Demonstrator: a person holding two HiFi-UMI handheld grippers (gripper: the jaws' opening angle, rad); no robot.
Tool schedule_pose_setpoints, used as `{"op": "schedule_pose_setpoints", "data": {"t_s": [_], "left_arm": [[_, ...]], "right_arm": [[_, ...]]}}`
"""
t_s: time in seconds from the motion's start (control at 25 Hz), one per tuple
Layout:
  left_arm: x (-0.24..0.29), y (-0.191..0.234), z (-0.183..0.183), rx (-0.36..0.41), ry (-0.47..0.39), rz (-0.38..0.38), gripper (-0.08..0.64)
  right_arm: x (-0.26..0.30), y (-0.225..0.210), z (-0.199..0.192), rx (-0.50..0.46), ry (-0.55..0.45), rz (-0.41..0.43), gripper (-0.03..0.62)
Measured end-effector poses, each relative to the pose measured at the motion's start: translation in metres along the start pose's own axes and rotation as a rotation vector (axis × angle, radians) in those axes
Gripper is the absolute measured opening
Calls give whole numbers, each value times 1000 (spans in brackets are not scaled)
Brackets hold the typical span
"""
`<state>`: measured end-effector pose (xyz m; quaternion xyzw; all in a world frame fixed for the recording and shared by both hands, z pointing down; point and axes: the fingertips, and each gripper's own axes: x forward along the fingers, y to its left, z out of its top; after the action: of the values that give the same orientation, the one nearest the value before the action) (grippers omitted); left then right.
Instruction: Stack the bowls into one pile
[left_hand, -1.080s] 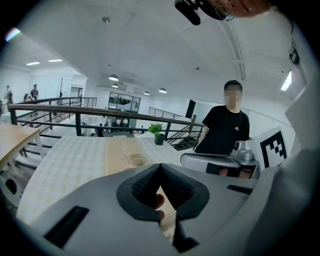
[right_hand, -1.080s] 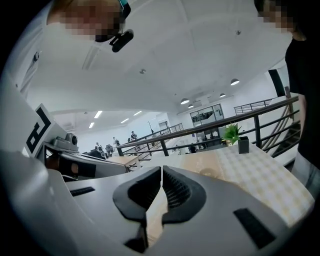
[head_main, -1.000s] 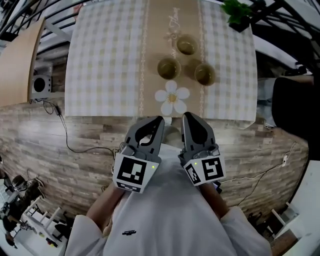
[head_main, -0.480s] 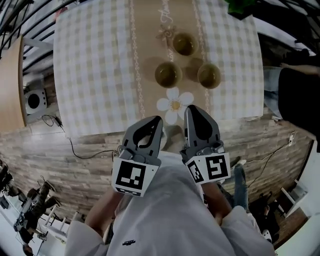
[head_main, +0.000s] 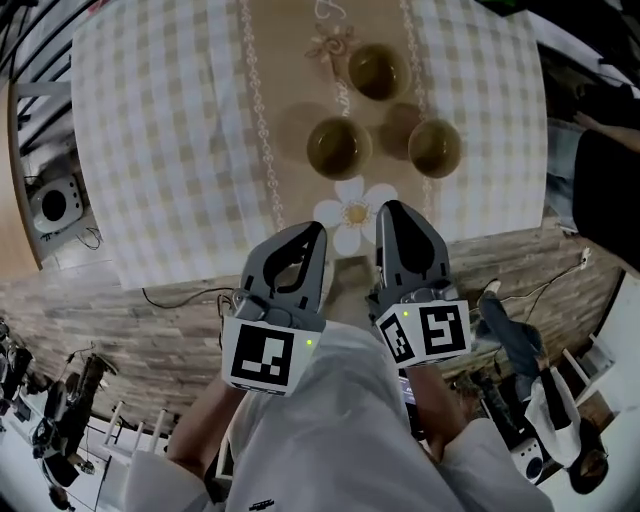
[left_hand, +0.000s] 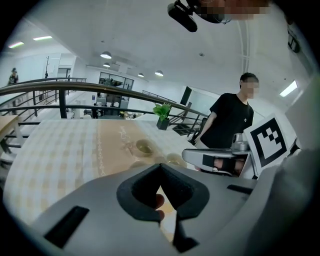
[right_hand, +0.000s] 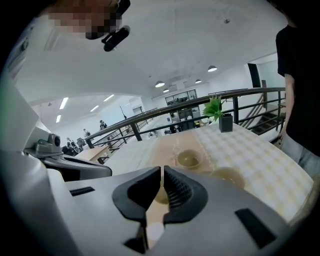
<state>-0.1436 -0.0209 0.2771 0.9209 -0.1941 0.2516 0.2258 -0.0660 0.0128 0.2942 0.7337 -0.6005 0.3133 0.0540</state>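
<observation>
1. The jaws of the left gripper (head_main: 312, 232) are closed, with their tips meeting in a point. The left gripper view (left_hand: 160, 168) shows nothing held between them.
2. The jaws of the right gripper (head_main: 393, 210) are closed to a thin slit. The right gripper view (right_hand: 163, 171) shows nothing gripped.
3. Both grippers are held side by side close to the person's body. Their tips point toward the near edge of the tabletop (head_main: 160, 150). Neither touches a bowl.
4. Three bowls stand apart from one another on the tan centre strip of the checked cloth; none is stacked.
   - Far bowl (head_main: 378, 70): upright, opening upward.
   - Near left bowl (head_main: 338, 146): upright, opening upward.
   - Near right bowl (head_main: 434, 146): upright, opening upward.
5. The bowls are round, so no long axis can be given.
6. A flower-shaped mat (head_main: 354, 212) lies between the near bowls and the gripper tips, just beside the right gripper's tip in the head view.
7. A potted plant (right_hand: 217, 112) stands at the far edge of the tabletop.
</observation>
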Motion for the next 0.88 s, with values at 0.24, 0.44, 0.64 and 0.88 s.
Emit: {"op": "schedule_pose_setpoints", "data": {"t_s": [0.24,0.44,0.64,0.88], "left_arm": [[29,21,-19,-51,38,26,18],[48,36,-35,-84,63,52,18],[64,49,-44,-105,86,66,18],[84,58,-65,-113,108,70,18]], "right_arm": [[37,-16,-20,-6,47,-18,38],[62,-33,-37,18,78,-56,39],[83,-47,-43,-5,111,-95,40],[105,-65,-68,46,130,-143,40]]}}
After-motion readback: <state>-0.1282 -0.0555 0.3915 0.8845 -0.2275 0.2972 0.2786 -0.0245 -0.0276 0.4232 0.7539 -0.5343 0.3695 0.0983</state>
